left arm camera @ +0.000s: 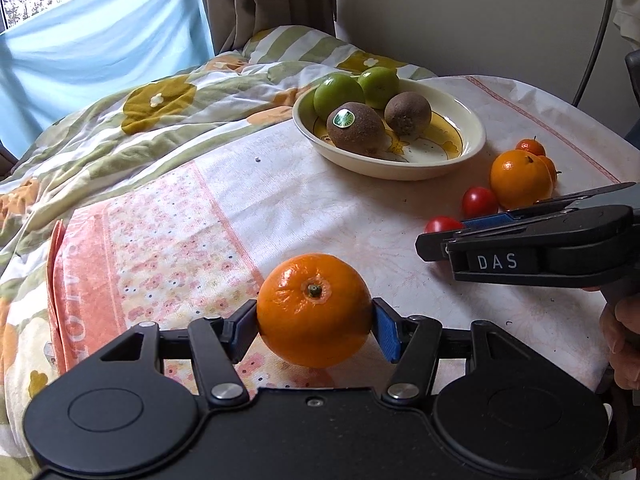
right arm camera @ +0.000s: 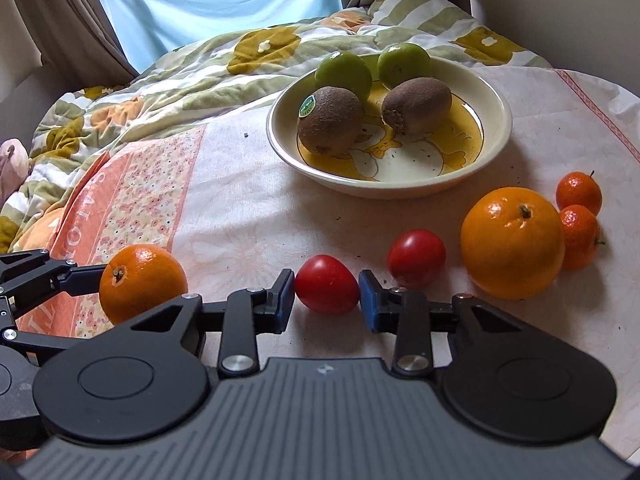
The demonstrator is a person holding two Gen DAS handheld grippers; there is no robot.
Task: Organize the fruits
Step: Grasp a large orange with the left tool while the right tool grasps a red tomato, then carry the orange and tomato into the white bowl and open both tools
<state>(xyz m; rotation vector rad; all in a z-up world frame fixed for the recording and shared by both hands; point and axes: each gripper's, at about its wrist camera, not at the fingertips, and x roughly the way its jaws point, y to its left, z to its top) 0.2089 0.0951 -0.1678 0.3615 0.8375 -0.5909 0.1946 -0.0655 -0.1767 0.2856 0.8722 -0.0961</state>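
My left gripper point(left arm camera: 316, 322) is shut on an orange point(left arm camera: 314, 310), held just above the cloth; the orange also shows in the right wrist view point(right arm camera: 142, 280). My right gripper point(right arm camera: 327, 298) has its pads on both sides of a red cherry tomato point(right arm camera: 327, 290) that rests on the cloth; it also shows from the side in the left wrist view point(left arm camera: 440, 236). A cream bowl point(right arm camera: 496, 136) holds two kiwis point(right arm camera: 330, 126) and two green fruits point(right arm camera: 344, 72). A second tomato point(right arm camera: 416, 258), a second orange point(right arm camera: 512, 242) and two small mandarins point(right arm camera: 578, 216) lie to the right.
The fruit lies on a white and pink floral cloth point(right arm camera: 224, 208) over a rounded table. A flowered quilt point(right arm camera: 160, 80) is bunched behind and to the left. Curtains and a window with blue fabric point(right arm camera: 216, 4) are at the back.
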